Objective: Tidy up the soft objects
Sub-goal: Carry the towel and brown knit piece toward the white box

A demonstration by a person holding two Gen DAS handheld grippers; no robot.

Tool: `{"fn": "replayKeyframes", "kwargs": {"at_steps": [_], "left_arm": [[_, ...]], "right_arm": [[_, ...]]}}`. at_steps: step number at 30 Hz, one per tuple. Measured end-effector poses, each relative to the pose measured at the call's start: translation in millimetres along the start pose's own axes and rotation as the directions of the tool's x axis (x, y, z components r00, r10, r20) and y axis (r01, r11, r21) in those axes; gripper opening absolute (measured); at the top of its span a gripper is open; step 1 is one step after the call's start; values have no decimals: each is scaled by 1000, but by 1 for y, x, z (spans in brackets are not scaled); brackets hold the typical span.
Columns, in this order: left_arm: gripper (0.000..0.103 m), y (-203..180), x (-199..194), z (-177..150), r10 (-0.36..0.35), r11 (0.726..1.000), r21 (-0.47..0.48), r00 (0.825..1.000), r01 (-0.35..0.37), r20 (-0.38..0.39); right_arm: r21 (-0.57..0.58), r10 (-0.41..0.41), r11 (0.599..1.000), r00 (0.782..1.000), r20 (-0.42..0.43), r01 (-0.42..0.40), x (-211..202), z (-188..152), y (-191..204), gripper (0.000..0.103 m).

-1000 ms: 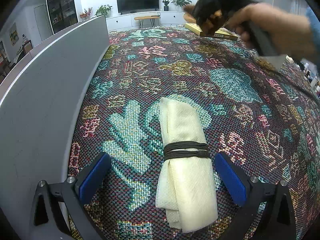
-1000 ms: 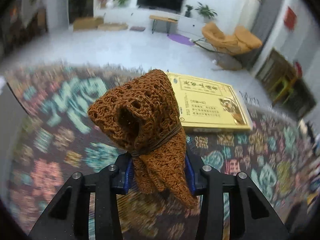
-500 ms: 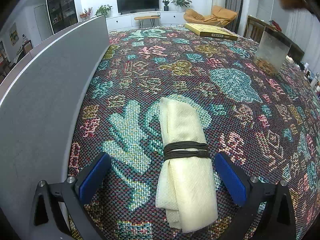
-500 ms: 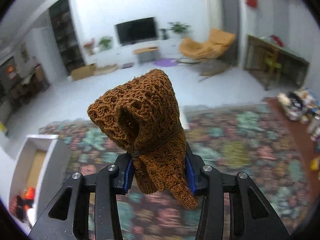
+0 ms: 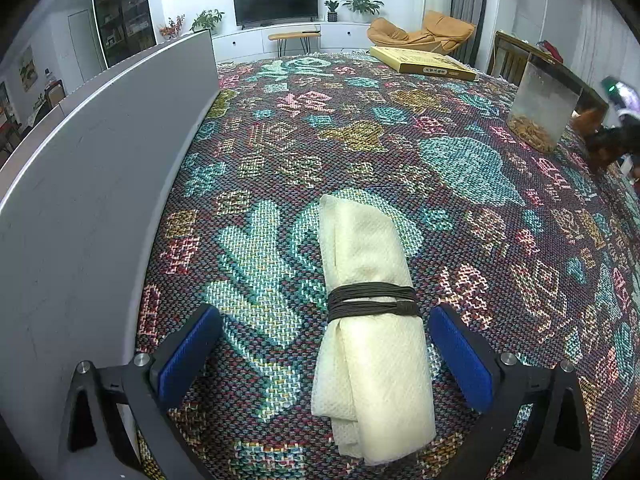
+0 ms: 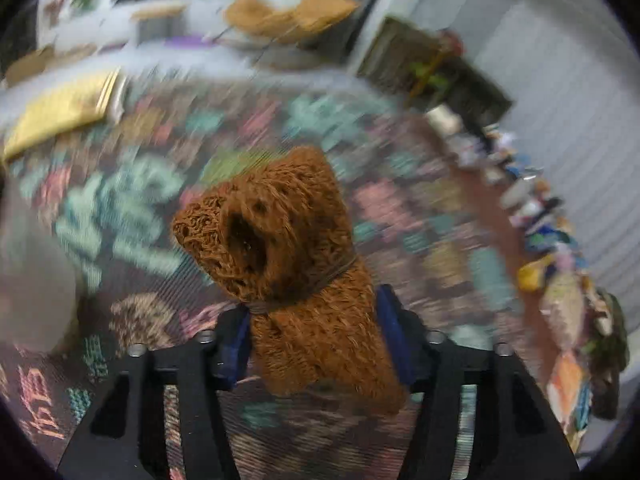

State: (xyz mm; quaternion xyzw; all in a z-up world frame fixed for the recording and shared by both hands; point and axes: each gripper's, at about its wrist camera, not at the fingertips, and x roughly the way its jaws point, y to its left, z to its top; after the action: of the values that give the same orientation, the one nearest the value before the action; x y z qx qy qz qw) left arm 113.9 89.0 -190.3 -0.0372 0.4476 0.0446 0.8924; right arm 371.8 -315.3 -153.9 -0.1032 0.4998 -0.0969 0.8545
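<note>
Centrally, a cream cloth roll (image 5: 370, 320) bound with dark cord (image 5: 372, 306) lies flat on the patterned tabletop (image 5: 460, 168), between the wide-open fingers of the left gripper (image 5: 324, 352), touching neither blue pad. A grey panel (image 5: 92, 184) stands along the left. Beyond, a yellow box (image 5: 424, 64) and a clear container (image 5: 542, 114) rest well apart. The right gripper (image 6: 316, 340) is clamped on a brown knitted roll (image 6: 288, 256), held above the blurred tabletop.

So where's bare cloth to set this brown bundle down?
Open patterned tablecloth lies between the cream roll and the yellow box, bordered left by the grey panel. The clear container takes up the right side. The brown knit bundle is in the right gripper.
</note>
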Motion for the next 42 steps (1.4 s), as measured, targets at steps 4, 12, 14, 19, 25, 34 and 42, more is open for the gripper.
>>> {"fn": "replayKeyframes", "kwargs": {"at_steps": [4, 12, 14, 19, 25, 34, 42], "left_arm": [[103, 0, 0, 0, 0, 1000, 0, 1000, 0, 0], [103, 0, -1, -1, 0, 1000, 0, 1000, 0, 0], [103, 0, 0, 0, 1, 1000, -2, 1000, -1, -1], [103, 2, 1, 9, -33, 999, 13, 991, 34, -130], [103, 2, 0, 20, -115, 992, 36, 979, 123, -168], [39, -8, -13, 41, -184, 983, -6, 980, 184, -75], [39, 23, -109, 81, -260, 964, -31, 958, 266, 123]], "right_arm": [[6, 102, 995, 991, 90, -103, -31, 3, -1, 78], [22, 250, 967, 962, 109, -254, -74, 11, -59, 79], [-49, 230, 973, 970, 76, -227, -59, 18, -51, 79], [-116, 256, 960, 967, -9, -255, -9, 30, -33, 79], [-31, 331, 943, 943, -40, -332, 25, 27, -17, 71], [43, 324, 944, 944, 53, -327, 1, 25, -33, 65], [24, 412, 902, 878, 242, -430, -126, 34, -42, 65]]}}
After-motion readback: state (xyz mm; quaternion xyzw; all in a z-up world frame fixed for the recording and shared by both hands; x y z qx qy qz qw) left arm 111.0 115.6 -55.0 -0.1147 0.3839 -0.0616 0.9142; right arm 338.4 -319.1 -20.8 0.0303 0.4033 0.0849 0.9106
